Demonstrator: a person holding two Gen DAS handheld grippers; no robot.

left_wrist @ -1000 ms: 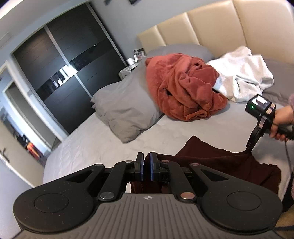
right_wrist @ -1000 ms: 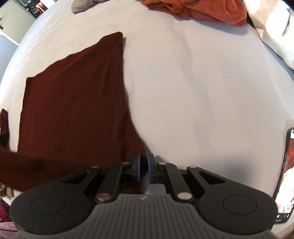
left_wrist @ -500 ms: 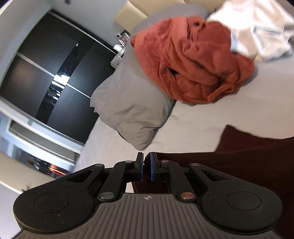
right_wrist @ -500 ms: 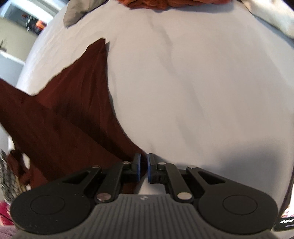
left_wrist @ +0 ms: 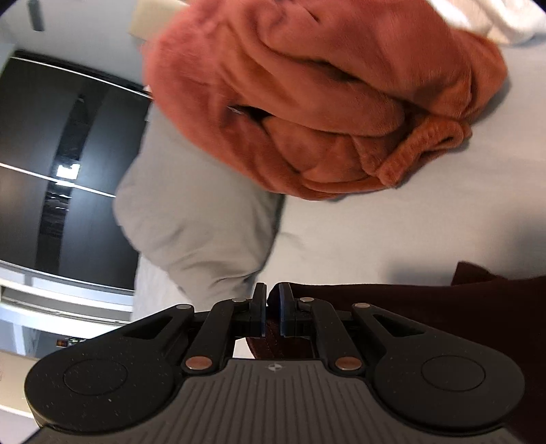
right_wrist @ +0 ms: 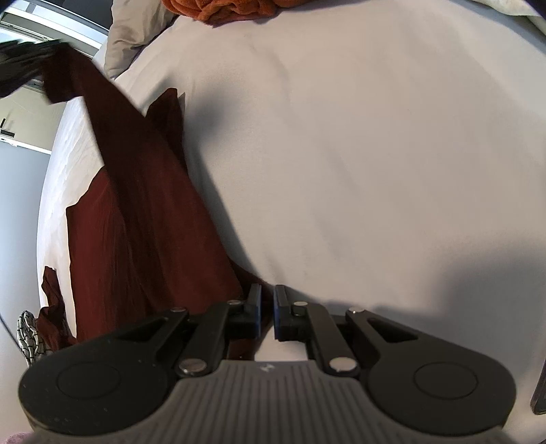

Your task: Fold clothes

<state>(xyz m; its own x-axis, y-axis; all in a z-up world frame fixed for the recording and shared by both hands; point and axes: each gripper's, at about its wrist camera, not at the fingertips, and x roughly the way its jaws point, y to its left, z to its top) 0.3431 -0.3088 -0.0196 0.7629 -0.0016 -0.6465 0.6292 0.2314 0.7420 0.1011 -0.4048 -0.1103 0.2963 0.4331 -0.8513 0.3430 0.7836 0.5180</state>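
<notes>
A dark maroon garment (right_wrist: 112,246) lies partly spread on the pale bed sheet (right_wrist: 358,153). One edge is lifted into a taut band (right_wrist: 136,164) that runs from the upper left down to my right gripper (right_wrist: 267,314), which is shut on its corner. In the left wrist view my left gripper (left_wrist: 272,314) is shut on another corner of the maroon garment (left_wrist: 426,307), held above the bed near the pillow. A dark blurred shape at the upper left of the right wrist view holds the band's far end.
A rumpled orange fleece (left_wrist: 324,102) lies on a grey pillow (left_wrist: 198,218), with a white garment (left_wrist: 494,20) behind it. A dark wardrobe (left_wrist: 51,170) stands to the left. A dark device edge (right_wrist: 539,392) and a patterned item (right_wrist: 29,338) sit at the bed's edges.
My left gripper has risen and moved toward the pillow and orange fleece, lifting the garment's edge off the bed into a taut band. My right gripper keeps its hold low on the sheet.
</notes>
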